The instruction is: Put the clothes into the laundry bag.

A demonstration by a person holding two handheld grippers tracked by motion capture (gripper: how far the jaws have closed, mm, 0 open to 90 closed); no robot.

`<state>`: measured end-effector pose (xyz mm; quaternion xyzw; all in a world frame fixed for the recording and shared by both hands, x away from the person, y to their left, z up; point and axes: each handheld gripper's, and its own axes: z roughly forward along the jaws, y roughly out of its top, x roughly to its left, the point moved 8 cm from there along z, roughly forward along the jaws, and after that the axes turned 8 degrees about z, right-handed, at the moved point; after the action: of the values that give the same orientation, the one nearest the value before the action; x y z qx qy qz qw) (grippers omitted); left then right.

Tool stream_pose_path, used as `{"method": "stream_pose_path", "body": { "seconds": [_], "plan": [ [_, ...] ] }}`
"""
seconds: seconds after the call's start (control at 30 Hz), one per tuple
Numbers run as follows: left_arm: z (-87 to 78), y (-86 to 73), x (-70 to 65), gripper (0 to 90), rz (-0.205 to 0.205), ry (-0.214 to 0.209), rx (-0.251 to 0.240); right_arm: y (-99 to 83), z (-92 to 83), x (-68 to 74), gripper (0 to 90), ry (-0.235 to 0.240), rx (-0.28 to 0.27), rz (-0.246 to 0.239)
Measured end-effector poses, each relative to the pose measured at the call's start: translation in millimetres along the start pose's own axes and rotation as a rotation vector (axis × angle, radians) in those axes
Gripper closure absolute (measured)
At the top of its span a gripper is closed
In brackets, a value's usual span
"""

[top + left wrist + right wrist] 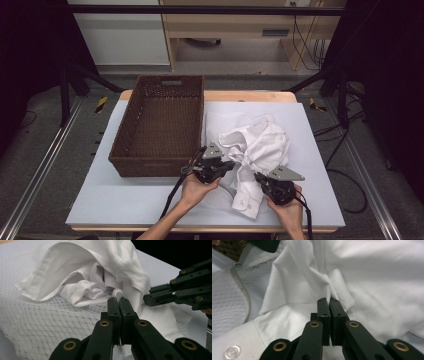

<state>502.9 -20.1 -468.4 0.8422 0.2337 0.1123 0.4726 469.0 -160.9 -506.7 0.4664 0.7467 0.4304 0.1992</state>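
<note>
A crumpled white shirt lies on the table right of the basket, partly over a white mesh bag. My left gripper is at the shirt's left edge. In the left gripper view its jaws are shut on a small fold of the shirt, with the mesh bag beneath. My right gripper is at the shirt's near side. Its jaws are shut on a raised fold of the shirt. A buttoned cuff lies near it.
A brown wicker basket stands with nothing in it on the left half of the pale blue mat. Bare mat lies in front of the basket and right of the shirt. Black frame posts and cables flank the table.
</note>
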Motion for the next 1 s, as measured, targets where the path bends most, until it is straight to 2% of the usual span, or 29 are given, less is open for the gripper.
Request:
{"method": "stream_pose_path", "body": {
  "seconds": [0.07,0.17,0.23,0.27,0.33,0.4,0.5,0.63,0.7,0.73,0.8,0.9,1.0],
  "plan": [
    [-0.1,2.6,0.4,88.6,-0.010,-0.002,-0.006,6.1,-6.9,10.4,89.3,0.034,-0.028,-0.025],
    [-1.3,10.7,-0.9,88.6,-0.016,-0.010,-0.022,16.6,-14.7,31.4,89.3,0.126,-0.048,-0.049],
    [-2.6,18.6,-4.6,88.6,-0.005,-0.010,-0.030,20.5,-9.0,42.8,89.3,0.172,-0.038,-0.048],
    [-3.3,21.2,-6.0,88.6,0.001,-0.010,-0.033,20.8,-0.6,46.2,89.3,0.174,-0.023,-0.057],
    [-5.3,27.3,-10.1,88.7,0.018,-0.006,-0.039,19.4,15.0,46.3,89.2,0.155,0.005,-0.053],
    [-6.5,30.1,-14.1,88.7,0.032,-0.003,-0.040,17.1,34.0,41.0,89.3,0.147,0.028,-0.023],
    [-8.1,28.4,-17.8,88.8,0.040,-0.010,-0.039,13.6,55.7,30.9,89.1,0.079,0.044,0.015],
    [-11.1,20.9,-16.6,88.8,0.029,-0.013,-0.041,12.7,68.0,19.1,88.5,-0.026,0.033,0.025],
    [-13.0,16.2,-13.8,88.8,0.019,-0.016,-0.042,11.1,69.8,18.2,85.9,-0.030,0.041,0.022],
    [-14.5,14.1,-12.6,88.7,0.010,-0.023,-0.043,10.9,68.3,20.2,82.0,-0.019,0.038,0.026],
    [-17.7,9.8,-10.3,88.7,0.007,-0.023,-0.042,12.7,60.8,25.9,77.6,0.044,0.009,0.031],
    [-20.5,1.9,-8.1,88.7,0.017,-0.010,-0.025,17.5,36.5,33.2,71.9,0.117,-0.043,0.021],
    [-22.2,-5.4,-7.0,88.6,0.011,-0.005,-0.023,22.9,2.9,33.6,66.7,0.131,-0.101,0.011]
  ]
}}
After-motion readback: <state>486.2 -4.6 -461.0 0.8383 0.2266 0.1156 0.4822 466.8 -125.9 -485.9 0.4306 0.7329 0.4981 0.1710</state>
